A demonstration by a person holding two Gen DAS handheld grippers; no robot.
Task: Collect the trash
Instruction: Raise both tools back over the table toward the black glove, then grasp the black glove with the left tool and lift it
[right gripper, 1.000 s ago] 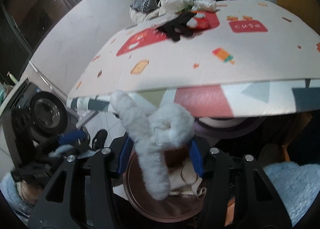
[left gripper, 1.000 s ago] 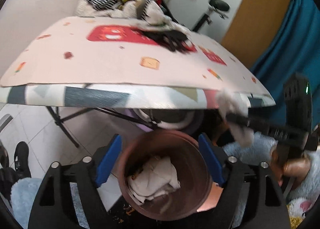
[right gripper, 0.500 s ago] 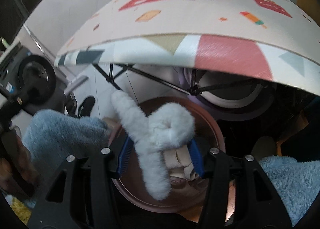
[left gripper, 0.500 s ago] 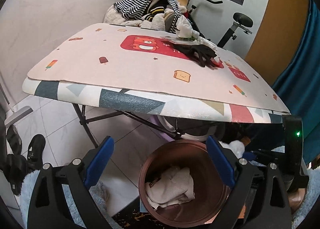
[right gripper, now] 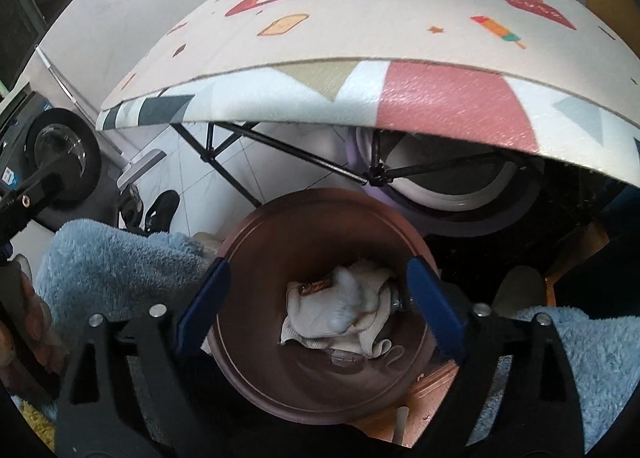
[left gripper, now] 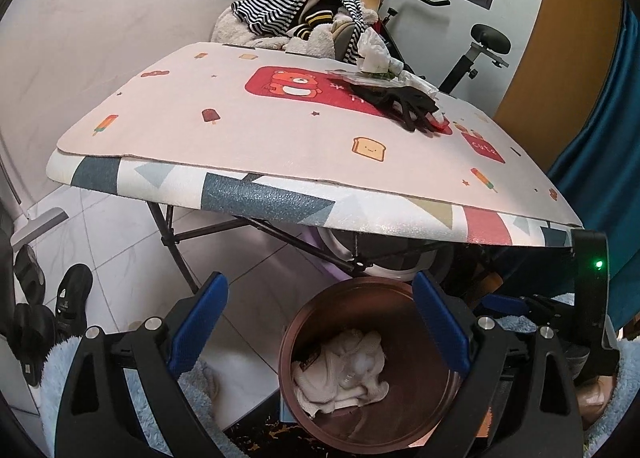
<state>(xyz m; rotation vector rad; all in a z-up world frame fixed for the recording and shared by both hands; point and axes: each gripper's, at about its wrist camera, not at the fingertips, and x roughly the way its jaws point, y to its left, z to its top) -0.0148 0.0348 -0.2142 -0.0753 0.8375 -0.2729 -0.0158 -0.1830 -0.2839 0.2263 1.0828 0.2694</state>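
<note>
Folding table [left gripper: 280,145] with a cream cartoon-print mat and a triangle-patterned foam edge fills the far half of the room, black crossed legs showing beneath it. On its far right part lie a black glove [left gripper: 408,101], crumpled white paper [left gripper: 374,53] and a clear plastic wrapper, all still on the tabletop. Behind the table a heap of clothes topped by a black-and-white striped garment [left gripper: 296,13] leans at the white wall, with a black exercise bike [left gripper: 480,45] to its right.

On the floor just in front of the table's near edge stands a round copper-brown metal bin [right gripper: 320,234]. Inside it rest beige crumpled cloths and wrappers, and a white fluffy rag [right gripper: 348,298] lies on top of them, blurred in the right wrist view.

The right gripper [right gripper: 320,298] hangs directly over the bin's mouth, its blue-padded jaws opening with nothing pressed between them. The left gripper [left gripper: 320,322] hovers near the bin's left rim, jaws spread wide and empty. Light blue fleece sleeves [right gripper: 120,266] show at both sides. Black shoes [left gripper: 72,298] sit on the white tiles at near left.
</note>
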